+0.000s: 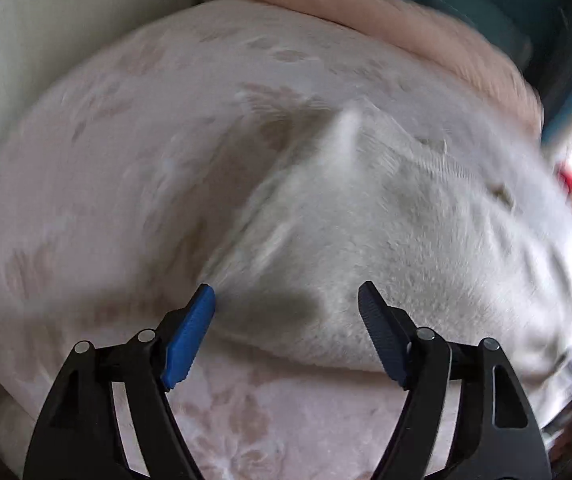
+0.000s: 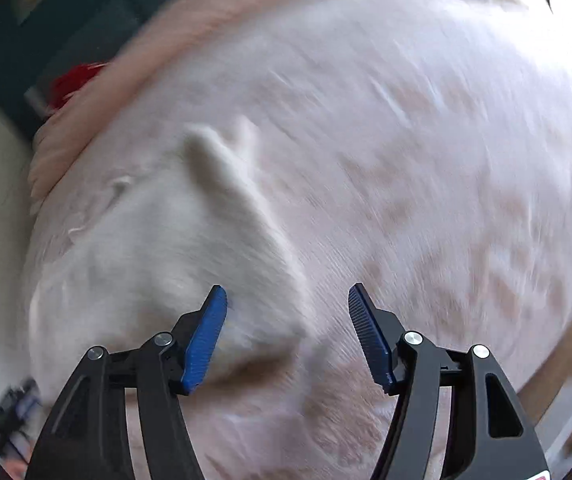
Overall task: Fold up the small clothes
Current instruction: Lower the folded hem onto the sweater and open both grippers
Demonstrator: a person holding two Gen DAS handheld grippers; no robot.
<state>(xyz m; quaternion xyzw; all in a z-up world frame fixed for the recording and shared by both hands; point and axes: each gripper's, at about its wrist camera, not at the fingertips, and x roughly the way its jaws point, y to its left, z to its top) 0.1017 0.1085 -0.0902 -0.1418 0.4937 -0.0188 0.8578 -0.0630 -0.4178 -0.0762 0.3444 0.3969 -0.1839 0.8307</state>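
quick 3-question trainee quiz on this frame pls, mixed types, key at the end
1. True or false: the left tool is clamped on the white garment.
2. Multiple choice: what does the garment lie on? A) a bare wooden table B) a pale floral-patterned bedspread C) a blue plastic tray
3. Fill in: the folded fabric at the bedspread's far edge is ____ in colour.

Key
1. False. Its jaws stand apart with nothing pinched, as do those of the right tool.
2. B
3. Pink
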